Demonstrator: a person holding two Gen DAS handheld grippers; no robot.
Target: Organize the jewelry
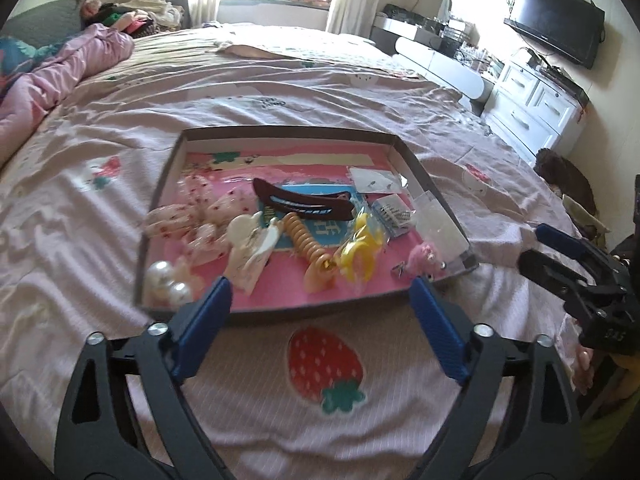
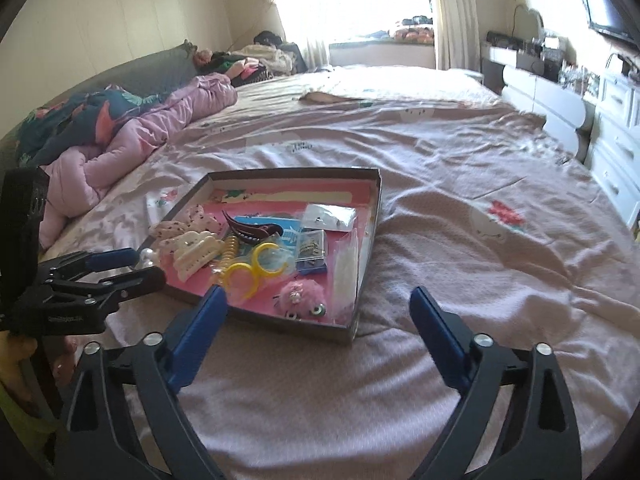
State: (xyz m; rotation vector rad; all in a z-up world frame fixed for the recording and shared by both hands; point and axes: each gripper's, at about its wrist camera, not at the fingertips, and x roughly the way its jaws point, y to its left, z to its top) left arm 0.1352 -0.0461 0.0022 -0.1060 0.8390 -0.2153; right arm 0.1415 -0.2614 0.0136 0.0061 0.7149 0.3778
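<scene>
On the pink bedspread (image 1: 320, 92) sits a shallow cardboard tray (image 1: 280, 133) holding the jewelry in one loose heap; no sorting is evident, so the task appears barely begun. Left gripper (image 1: 320, 292) hovers at the tray's near edge, jaws wide apart and empty. Right gripper (image 2: 318, 300) hovers beside the tray's near corner, jaws likewise apart, empty. Contents: glossy dark hair clip (image 1: 304, 200), coiled orange hair tie (image 1: 306, 240), hard yellow plastic rings (image 2: 256, 272), smooth pearls (image 1: 166, 280), fluffy pink pompom (image 2: 300, 294), clear packets (image 2: 328, 216).
</scene>
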